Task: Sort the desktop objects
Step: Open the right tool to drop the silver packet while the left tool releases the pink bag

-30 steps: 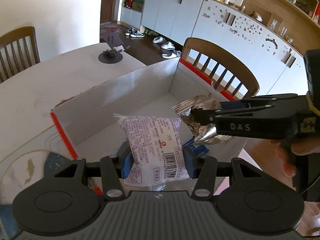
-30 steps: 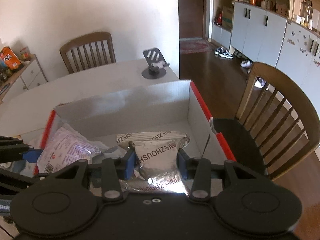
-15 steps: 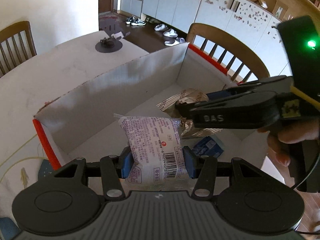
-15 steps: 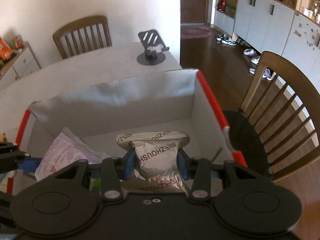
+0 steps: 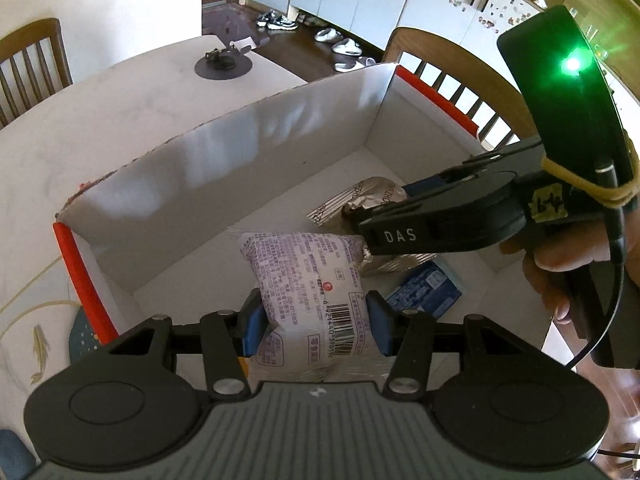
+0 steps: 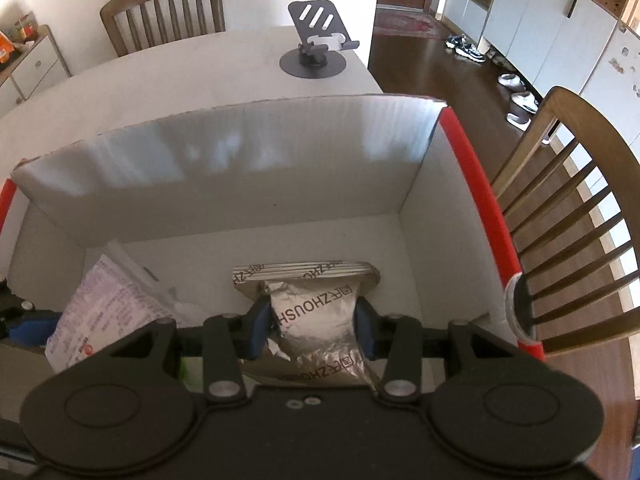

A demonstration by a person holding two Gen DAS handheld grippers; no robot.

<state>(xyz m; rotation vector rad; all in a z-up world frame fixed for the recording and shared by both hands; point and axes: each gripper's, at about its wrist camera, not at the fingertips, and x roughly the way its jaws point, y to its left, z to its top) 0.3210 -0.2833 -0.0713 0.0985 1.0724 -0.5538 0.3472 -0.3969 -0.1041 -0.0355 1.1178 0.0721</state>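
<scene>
Both claws hang over the open box (image 6: 248, 184) on the bench (image 5: 80, 152): the left claw (image 5: 314, 318) grips a white packet (image 5: 308, 280), the right claw (image 6: 314, 326) grips a foil bag (image 6: 316, 316). The two claws are close together, so they may collide, and a released packet may land on the blue pack (image 5: 424, 292) and slide crooked

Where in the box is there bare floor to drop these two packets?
Bare floor runs along the far wall of the box and into its far right corner. The near side is crowded: blue packet, purple-print packet and silver packet.
</scene>
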